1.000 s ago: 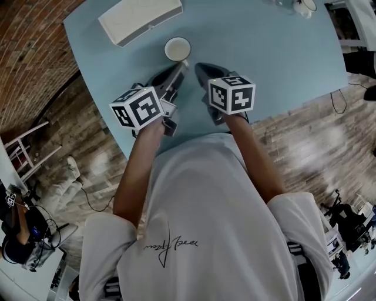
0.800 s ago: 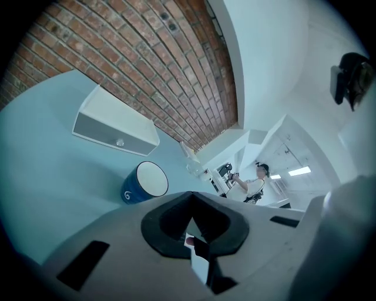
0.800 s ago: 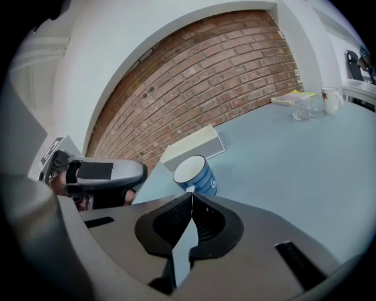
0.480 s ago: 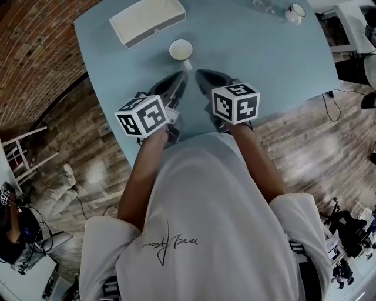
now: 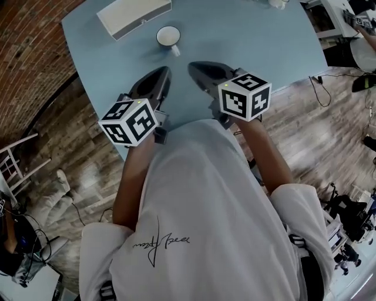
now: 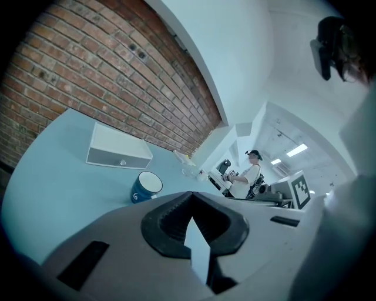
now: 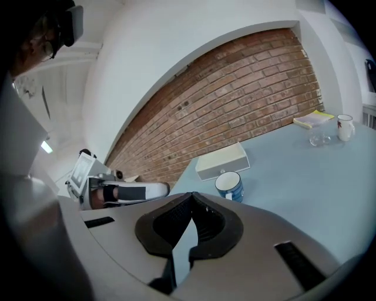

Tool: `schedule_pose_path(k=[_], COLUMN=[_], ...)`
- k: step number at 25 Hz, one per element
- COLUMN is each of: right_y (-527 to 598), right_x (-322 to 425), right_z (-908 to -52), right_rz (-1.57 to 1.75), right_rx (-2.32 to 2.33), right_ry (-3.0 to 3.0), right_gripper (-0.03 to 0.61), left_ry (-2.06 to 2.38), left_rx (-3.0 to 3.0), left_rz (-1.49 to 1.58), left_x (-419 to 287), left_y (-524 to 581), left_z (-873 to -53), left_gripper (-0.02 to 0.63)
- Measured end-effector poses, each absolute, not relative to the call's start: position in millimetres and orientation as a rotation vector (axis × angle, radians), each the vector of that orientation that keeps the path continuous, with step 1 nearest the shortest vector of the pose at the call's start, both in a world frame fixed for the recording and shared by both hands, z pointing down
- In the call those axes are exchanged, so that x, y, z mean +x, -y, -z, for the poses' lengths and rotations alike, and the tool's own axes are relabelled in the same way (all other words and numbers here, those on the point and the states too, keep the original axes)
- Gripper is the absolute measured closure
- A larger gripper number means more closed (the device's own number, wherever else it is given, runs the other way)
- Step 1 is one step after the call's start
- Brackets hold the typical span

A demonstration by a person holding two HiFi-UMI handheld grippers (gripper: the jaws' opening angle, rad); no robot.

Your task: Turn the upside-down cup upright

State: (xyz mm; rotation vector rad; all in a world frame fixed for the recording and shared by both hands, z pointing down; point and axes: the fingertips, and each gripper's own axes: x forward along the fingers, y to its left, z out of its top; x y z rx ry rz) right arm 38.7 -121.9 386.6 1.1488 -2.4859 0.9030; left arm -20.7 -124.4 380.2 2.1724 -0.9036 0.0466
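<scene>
Blue cup w/ white inside [image 5: 168, 36] upright nr far edge of light-blue worktop [image 5: 258, 41], beside white rectangular box [image 5: 134, 16]; left gripper [image 5: 163, 72] & right gripper [image 5: 192, 66] jaws closed, empty, clear of cup.

Blue cup [image 5: 168, 36], pale-blue table [image 5: 258, 41]

Blue table [image 5: 258, 35] with upright cup [image 5: 168, 36], white box [image 5: 134, 16], perhaps a glass [image 7: 318, 139]

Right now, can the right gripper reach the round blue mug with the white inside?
Probably yes. The mug stands upright on bare light-blue table ahead of the right gripper, nothing between them; the white box sits beyond it. The gripper's jaws are shut, so they'd need opening first.
</scene>
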Motion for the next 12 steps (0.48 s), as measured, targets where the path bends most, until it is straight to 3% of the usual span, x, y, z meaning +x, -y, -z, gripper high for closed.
schedule_pose_path(k=[12], right_y=[110], right_x=[39], right_z=[-358], right_rz=[-0.933], right_rx=[1.113], right_ry=[2.556], right_gripper=[0.558], left_ry=[0.918], left_rx=[2.212], left_rz=[-0.058], left_x=[-35], left_y=[119], left_z=[-371], left_gripper=[0.603])
